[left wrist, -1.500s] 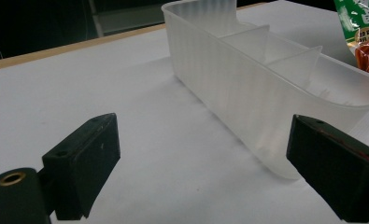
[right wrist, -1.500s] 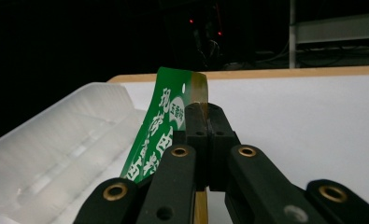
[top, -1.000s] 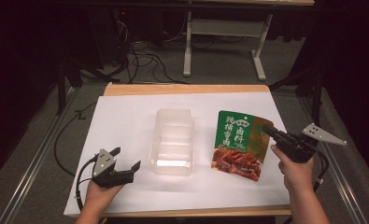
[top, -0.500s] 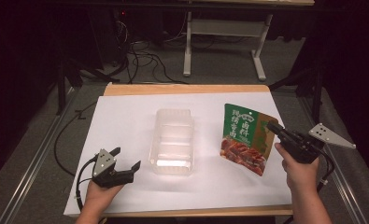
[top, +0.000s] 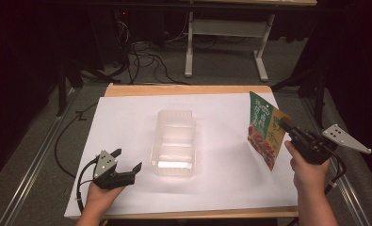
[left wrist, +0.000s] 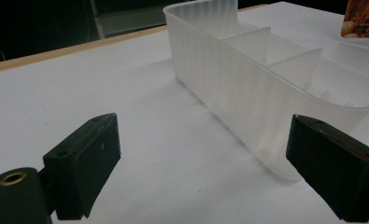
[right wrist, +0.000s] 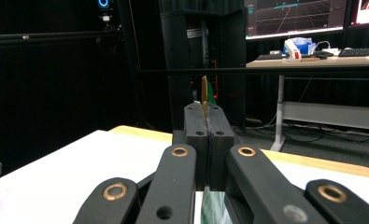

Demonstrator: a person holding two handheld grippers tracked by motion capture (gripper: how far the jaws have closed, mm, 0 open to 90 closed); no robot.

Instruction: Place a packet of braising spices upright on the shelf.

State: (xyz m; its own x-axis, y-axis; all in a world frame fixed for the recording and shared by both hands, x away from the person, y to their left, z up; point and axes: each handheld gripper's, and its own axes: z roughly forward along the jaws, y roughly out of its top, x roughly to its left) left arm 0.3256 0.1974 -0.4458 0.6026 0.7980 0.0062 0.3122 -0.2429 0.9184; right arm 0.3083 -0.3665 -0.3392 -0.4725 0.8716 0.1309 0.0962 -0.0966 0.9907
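While the right gripper keeps its jaws pressed together on the snack pouch, the pouch hangs clear of the table, near the right edge and roughly midway between the far and near edges. It is held upright and edge-on: in the right gripper view only its thin top edge rises above the closed pads.

Clear divided tray: sits at the middle of the table, long axis running from the far edge toward the near edge. Internal partitions split it into compartments along that axis, seen best in the left gripper view.

Key relation: the tray lies to the left of the pouch, toward the table's centre and well apart from it. The pouch's flat printed face looks roughly toward the tray, and its long axis runs top to bottom, tilted toward the near right corner. Judgement: a move into the tray would need a sideways carry leftward, then a lowering with the pouch's length lined up along the tray.

Left gripper: rests by the near left corner, jaws apart and empty, pointing at the tray's near end. It is nearer the tray than the right gripper is, so it could steady the tray wall if needed.
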